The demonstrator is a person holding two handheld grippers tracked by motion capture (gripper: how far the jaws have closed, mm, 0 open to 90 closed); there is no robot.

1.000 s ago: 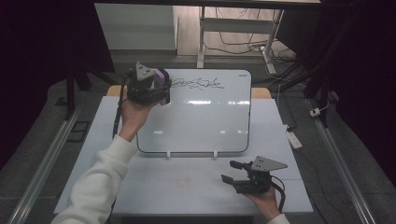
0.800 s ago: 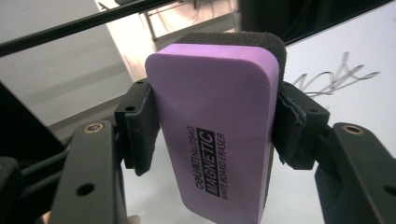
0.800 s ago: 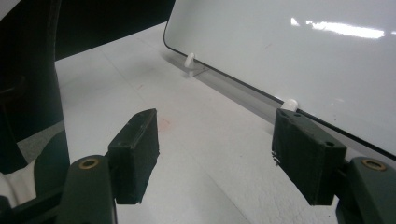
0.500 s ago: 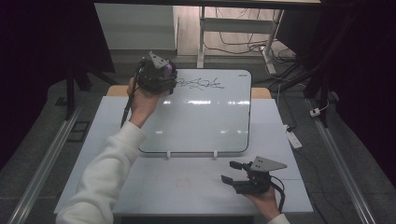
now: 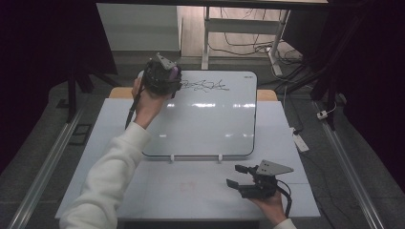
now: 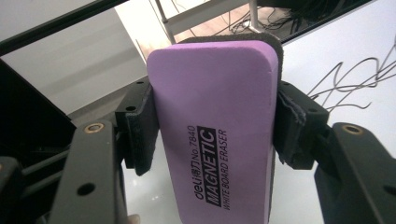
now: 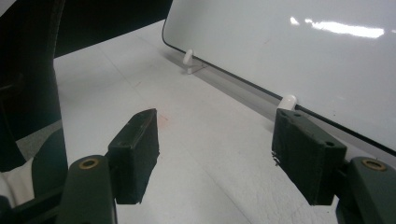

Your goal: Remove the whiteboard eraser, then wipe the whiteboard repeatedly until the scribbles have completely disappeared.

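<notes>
My left claw (image 5: 168, 82) is clamped on the purple eraser (image 6: 217, 126), which I hold over the far left corner of the whiteboard (image 5: 205, 119), just left of the black scribble (image 5: 203, 86). My right claw (image 5: 236, 177) rests on the near tabletop (image 5: 191, 191), jaws apart and holding nothing.

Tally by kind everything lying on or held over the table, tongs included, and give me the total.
Whiteboards: 1, the whiteboard lying flat with black scribbles near its far edge.
Erasers: 1, the purple eraser clamped in the left tongs.
White pegs along the board's near edge: 2.
Tongs: 2, the left ones and the right tongs, open and holding nothing.
Total: 6.
</notes>
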